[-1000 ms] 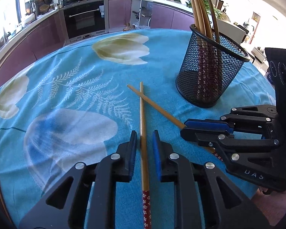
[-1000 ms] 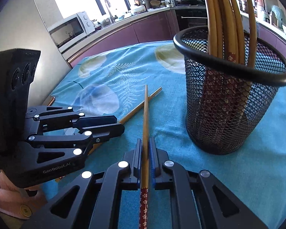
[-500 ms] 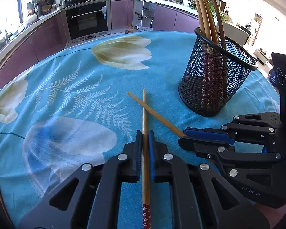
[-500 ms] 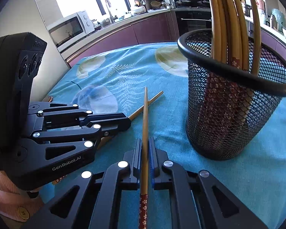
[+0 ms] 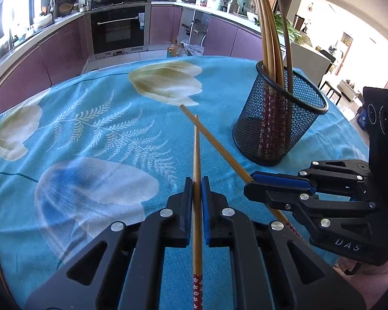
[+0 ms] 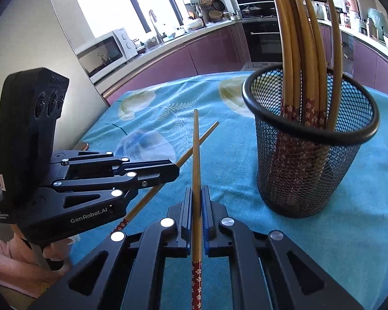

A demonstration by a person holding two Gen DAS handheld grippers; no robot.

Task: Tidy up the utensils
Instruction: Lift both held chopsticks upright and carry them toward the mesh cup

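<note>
**Two chopsticks clamped, holder waiting to the right**

I am holding my left gripper (image 5: pixel 197 199) closed tight on one chopstick (image 5: pixel 196 155), its blue pads pinching the bare wooden shaft while the red flowered end is trailing back under the camera. My right gripper (image 6: pixel 197 206) is clamped the same way on the second chopstick (image 6: pixel 195 149). The two sticks are crossing each other near their thin tips, out in front of both grippers and above the bench (image 5: pixel 90 134).

The mesh holder (image 6: pixel 310 155) is standing upright just to the right of the crossed tips, already carrying a bundle of chopsticks (image 6: pixel 300 51) that is leaning out over its rim.

What I am worrying about: the crossed tips could lever against each other as I am swinging either stick toward the holder, twisting a shaft in the pads. The shafts are slim, smooth and round, so they may be rotating or sliding easily. The standing bundle is crowding the opening, and a tip catching it or the rim could tip the light wire basket.

The cloth on the bench is a soft turquoise fabric with pale flower and fern prints; the holder is black perforated metal with a rolled rim.
</note>
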